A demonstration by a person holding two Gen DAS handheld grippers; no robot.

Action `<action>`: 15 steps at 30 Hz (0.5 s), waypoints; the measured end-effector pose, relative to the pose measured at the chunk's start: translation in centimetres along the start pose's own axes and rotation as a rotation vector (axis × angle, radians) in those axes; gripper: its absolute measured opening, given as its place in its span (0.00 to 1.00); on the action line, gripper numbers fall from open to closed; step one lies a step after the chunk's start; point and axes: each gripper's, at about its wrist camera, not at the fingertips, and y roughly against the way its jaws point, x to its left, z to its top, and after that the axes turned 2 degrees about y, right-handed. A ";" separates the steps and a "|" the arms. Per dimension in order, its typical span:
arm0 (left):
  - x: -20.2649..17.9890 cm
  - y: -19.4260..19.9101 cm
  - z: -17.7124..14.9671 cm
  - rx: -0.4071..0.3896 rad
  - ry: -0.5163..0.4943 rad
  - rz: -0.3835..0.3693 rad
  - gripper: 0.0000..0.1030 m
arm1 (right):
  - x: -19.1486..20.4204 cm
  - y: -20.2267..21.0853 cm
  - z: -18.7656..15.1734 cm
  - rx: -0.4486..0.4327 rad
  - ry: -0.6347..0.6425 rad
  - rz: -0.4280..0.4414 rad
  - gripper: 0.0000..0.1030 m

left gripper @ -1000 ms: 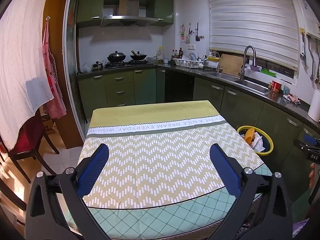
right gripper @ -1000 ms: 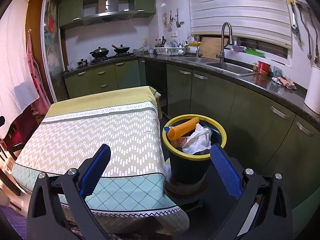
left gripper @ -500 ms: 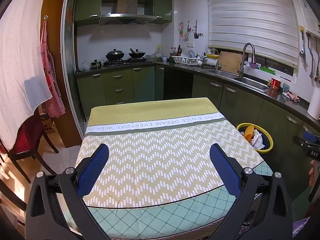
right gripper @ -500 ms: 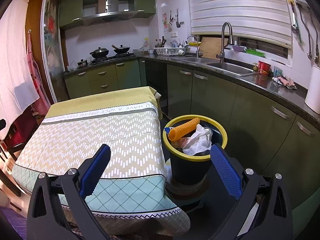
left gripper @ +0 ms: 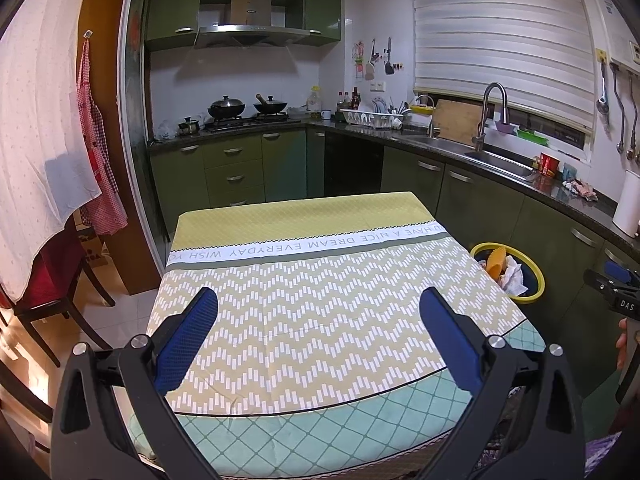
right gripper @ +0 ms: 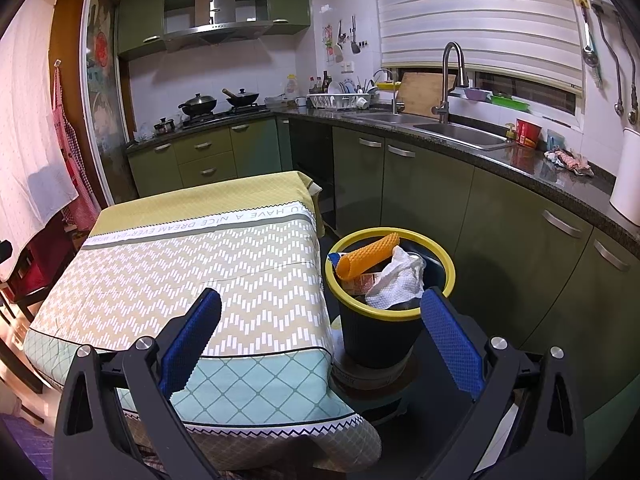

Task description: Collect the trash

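Both grippers spread wide, nothing held. Left gripper [left gripper: 318, 332] hangs over the near end of the table [left gripper: 304, 304], blue pads [left gripper: 188, 338] apart over the zigzag tablecloth, touching nothing. Right gripper [right gripper: 320, 336] sits past the table's right corner, facing the yellow-rimmed trash bin [right gripper: 390, 280] on the floor between table and green cabinets [right gripper: 520, 248]. Bin shows between its fingers, closer to the right pad [right gripper: 450, 340], whose tip overlaps the rim in view; contact can't be judged. Trash in the bin: orange ribbed roll [right gripper: 366, 256] leaning on the far-left rim, crumpled white paper towel [right gripper: 398, 280] beside it, a printed wrapper underneath. From the left wrist view the bin [left gripper: 508, 272] is off the table's right edge, well outside that gripper's fingers.
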 end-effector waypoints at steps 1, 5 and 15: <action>0.0 0.0 0.0 0.001 0.000 -0.001 0.93 | 0.0 0.0 0.0 0.001 0.000 0.001 0.95; -0.1 -0.1 -0.1 0.003 -0.003 -0.003 0.93 | 0.0 -0.1 -0.1 0.002 -0.001 0.001 0.95; -0.1 -0.3 -0.1 0.007 0.000 -0.014 0.93 | 0.0 -0.3 -0.2 0.006 -0.003 0.003 0.95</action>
